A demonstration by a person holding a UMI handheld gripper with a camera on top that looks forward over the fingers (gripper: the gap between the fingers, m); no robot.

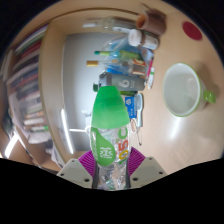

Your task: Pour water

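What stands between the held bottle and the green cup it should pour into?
Nothing visible. The claw is shut on the green bottle, and the table between it and the green cup looks bare; the clutter lies further back.

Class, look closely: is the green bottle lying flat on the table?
No: the green bottle stands upright, clamped between the tongs.

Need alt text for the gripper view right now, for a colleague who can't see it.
The hand-held gripper holds a green-labelled plastic bottle upright between its fingers. Beyond it on the table sit a pale green cup and a cluster of other bottles.
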